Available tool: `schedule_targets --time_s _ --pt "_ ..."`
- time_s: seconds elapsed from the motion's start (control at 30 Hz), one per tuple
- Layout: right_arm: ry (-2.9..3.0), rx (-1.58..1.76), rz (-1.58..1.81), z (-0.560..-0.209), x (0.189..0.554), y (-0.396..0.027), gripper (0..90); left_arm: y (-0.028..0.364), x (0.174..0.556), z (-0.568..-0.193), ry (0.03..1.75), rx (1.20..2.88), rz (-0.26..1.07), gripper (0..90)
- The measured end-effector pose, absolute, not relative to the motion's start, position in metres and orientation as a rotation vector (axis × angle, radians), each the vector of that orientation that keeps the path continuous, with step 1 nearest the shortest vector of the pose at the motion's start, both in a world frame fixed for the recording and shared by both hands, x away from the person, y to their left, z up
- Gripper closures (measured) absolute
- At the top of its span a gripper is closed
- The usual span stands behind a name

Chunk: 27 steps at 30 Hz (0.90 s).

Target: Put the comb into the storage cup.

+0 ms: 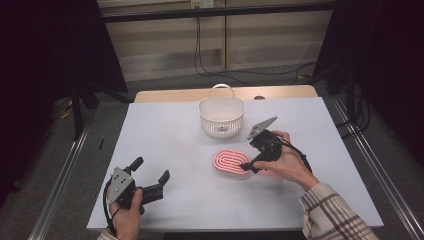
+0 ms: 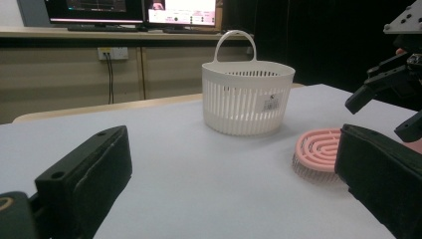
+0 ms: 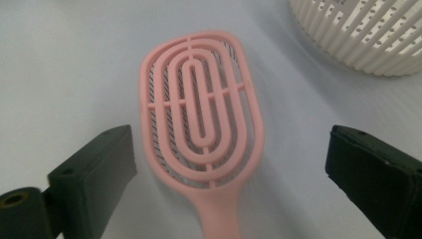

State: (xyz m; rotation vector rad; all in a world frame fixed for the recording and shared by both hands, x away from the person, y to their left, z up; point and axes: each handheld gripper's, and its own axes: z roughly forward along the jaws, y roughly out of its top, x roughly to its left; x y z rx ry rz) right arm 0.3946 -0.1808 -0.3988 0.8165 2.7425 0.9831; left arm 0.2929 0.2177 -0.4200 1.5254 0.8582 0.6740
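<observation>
The white table (image 1: 165, 130) is carrying every item and is lying flat across the middle of the high view; a strip of bare wood is showing along its far edge.

The white slotted basket (image 1: 221, 117) is standing upright near the far centre of the table, with its loop handle rising at the far side of the rim. In the left gripper view the basket (image 2: 247, 97) is showing vertical slots all round the wall and a small label on its side. Nothing can be made out through the slots or over the rim, but the floor of the basket is hidden, so its contents cannot be confirmed.

The right gripper (image 1: 254, 159) is hovering just over the handle end of the pink hairbrush (image 1: 231, 161), held by the right hand (image 1: 287, 162). Its jaws are standing wide apart; in the right gripper view they are flanking the brush on both sides without touching it, gripping nothing.

The left gripper (image 1: 150, 169) is resting near the table's near-left corner, well apart from the brush. Its jaws are also spread wide with nothing between them.

The pink hairbrush (image 3: 201, 112) is lying flat on the table, bristles down, just in front of the basket and apart from it
</observation>
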Motion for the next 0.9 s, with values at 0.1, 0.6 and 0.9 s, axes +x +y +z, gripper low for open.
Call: schedule_targets --time_s 0.1,0.6,0.9 --pt "2.762 0.807 0.974 -0.401 0.396 -0.175 5.6 0.218 0.293 -0.420 0.855 1.527 0.673 1.7" --pt "2.863 0.760 0.849 -0.413 0.402 -0.150 5.3 0.218 0.293 -0.420 0.851 1.534 0.671 1.7" --pt "2.911 0.695 0.793 -0.418 0.402 -0.141 7.8 0.216 0.293 -0.421 0.849 1.549 0.659 1.7"
